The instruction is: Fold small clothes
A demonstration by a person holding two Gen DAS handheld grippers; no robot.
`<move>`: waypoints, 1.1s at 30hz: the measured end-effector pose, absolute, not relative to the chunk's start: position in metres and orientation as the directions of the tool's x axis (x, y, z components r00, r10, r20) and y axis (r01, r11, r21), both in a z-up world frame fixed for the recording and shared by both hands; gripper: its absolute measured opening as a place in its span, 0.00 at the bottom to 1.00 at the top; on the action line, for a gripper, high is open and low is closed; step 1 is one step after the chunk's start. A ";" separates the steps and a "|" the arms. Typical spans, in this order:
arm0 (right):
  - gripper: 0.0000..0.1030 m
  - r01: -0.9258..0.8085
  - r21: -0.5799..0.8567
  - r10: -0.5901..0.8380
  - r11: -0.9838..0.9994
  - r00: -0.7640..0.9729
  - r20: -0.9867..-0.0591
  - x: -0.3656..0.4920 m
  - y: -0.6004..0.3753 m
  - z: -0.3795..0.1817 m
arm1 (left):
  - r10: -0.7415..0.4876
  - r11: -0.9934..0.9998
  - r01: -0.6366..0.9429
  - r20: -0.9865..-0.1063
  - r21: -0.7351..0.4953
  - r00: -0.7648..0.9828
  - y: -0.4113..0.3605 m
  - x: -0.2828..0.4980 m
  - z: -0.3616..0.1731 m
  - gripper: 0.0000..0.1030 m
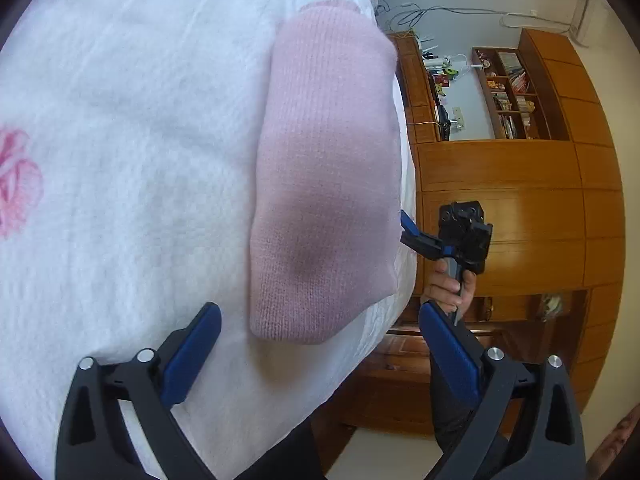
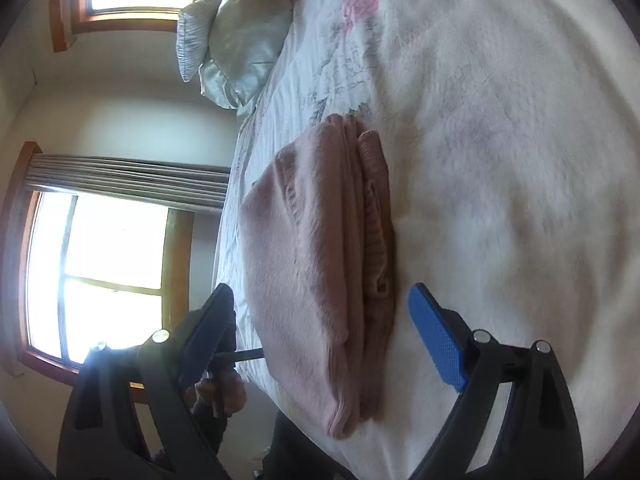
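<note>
Across most of both views a white bed cover (image 1: 132, 160) is spreading out, with a pink flower print (image 1: 16, 184) showing at the left edge of the left wrist view. Behind it on the right, wooden cabinets (image 1: 520, 200) and some cluttered shelves (image 1: 508, 96) are filling the wall; the right wrist view is catching two bright windows (image 2: 100, 288) and a pale pillow (image 2: 236, 40) up at the far end of the bed.

Sitting near the bed's edge is the pink sweater (image 1: 328, 176), folded into a thick bundle, layers stacked along one side (image 2: 320, 280).

Left gripper (image 1: 320, 352) is hanging spread wide apart just short of the sweater's near end, gripping nothing. Right gripper (image 2: 320, 332) is doing the same from the opposite end, released, blue pads straddling the bundle without touching it. A hand (image 1: 452, 288) is gripping its handle.
</note>
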State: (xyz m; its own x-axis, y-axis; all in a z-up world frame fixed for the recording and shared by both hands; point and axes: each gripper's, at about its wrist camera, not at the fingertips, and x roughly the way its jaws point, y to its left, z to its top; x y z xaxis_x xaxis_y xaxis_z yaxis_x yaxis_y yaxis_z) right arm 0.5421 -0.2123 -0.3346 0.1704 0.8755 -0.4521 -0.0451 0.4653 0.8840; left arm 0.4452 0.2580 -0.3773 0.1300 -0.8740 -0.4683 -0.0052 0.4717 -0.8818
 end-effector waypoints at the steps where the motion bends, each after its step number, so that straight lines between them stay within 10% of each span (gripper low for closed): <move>1: 0.85 -0.041 0.884 0.878 0.466 0.149 -0.456 0.555 -0.206 -0.343 | -0.874 0.473 -0.002 -0.470 -0.881 0.128 0.257 0.448 -0.380 0.96; 17: 0.77 -0.129 0.867 0.876 0.481 0.040 -0.480 0.607 -0.130 -0.369 | -0.899 0.430 0.115 -0.413 -0.895 0.147 0.216 0.490 -0.394 0.96; 19: 0.58 -0.123 0.864 0.873 0.487 0.057 -0.484 0.605 -0.129 -0.370 | -0.874 0.476 0.080 -0.461 -0.876 0.157 0.218 0.487 -0.392 0.88; 24: 0.47 -0.124 0.854 0.862 0.506 0.115 -0.494 0.596 -0.126 -0.362 | -0.849 0.517 0.011 -0.511 -0.856 0.137 0.212 0.489 -0.381 0.57; 33: 0.44 -0.182 0.872 0.889 0.453 0.155 -0.430 0.575 -0.089 -0.319 | -0.838 0.539 0.101 -0.519 -0.836 0.170 0.224 0.474 -0.324 0.46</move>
State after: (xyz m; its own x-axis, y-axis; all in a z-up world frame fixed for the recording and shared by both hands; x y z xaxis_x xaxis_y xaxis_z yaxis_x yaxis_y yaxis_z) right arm 0.5751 -0.0894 -0.3186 0.1553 0.8895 -0.4298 -0.1821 0.4534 0.8725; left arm 0.4740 0.2239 -0.3236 0.1701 -0.8377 -0.5189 0.1007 0.5386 -0.8365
